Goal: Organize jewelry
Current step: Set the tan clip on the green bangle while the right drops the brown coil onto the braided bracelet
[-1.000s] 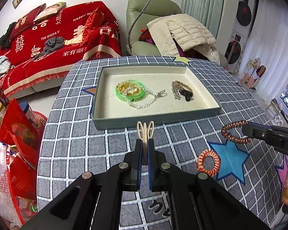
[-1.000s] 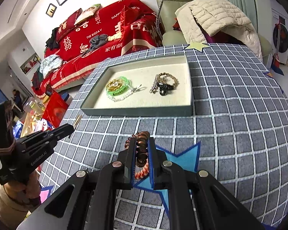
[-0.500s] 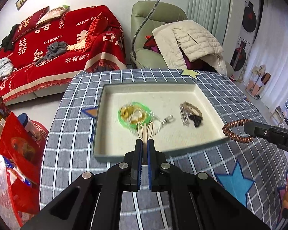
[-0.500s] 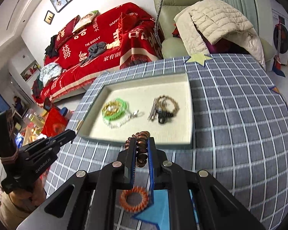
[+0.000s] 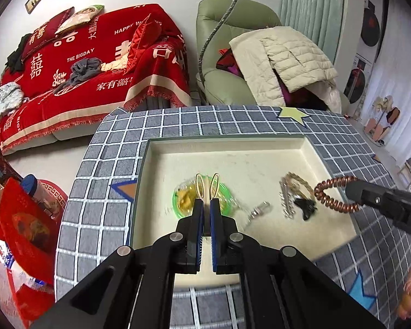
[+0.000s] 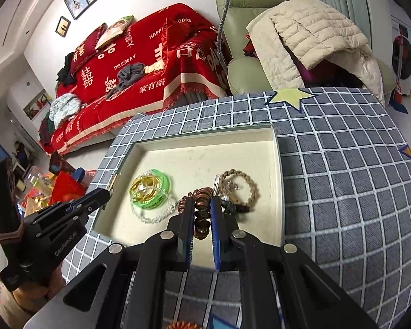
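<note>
A shallow cream-lined tray (image 5: 309,148) is seen on a grid-patterned surface (image 5: 106,219), w/ both grippers held over it. The left gripper (image 5: 207,205) is closed narrow on a small gold clip w/ two looped ends (image 5: 207,185); the loops stick out fwd past the fingers, long axis in line w/ them. Directly under the clip, in the tray's left half, lies a green bangle w/ gold pieces inside (image 5: 186,200), a clear bead strand (image 6: 156,215) trailing from it. Whether the clip touches the bangle can't be told; it looks to be held just above.

The right gripper (image 6: 201,211) is closed on a copper-brown coiled hair tie (image 6: 201,211), the coil pinched between its fingers and hanging out in front as a loop. In the left view that loop hangs over the tray's right half, near a braided bracelet w/ small dark charms (image 6: 239,189).

Judgement: both items appear ready for release into the tray. The left one is nearer the green bangle, the right one nearer the braided bracelet, so a short lowering and opening is likely all that's needed.
</note>
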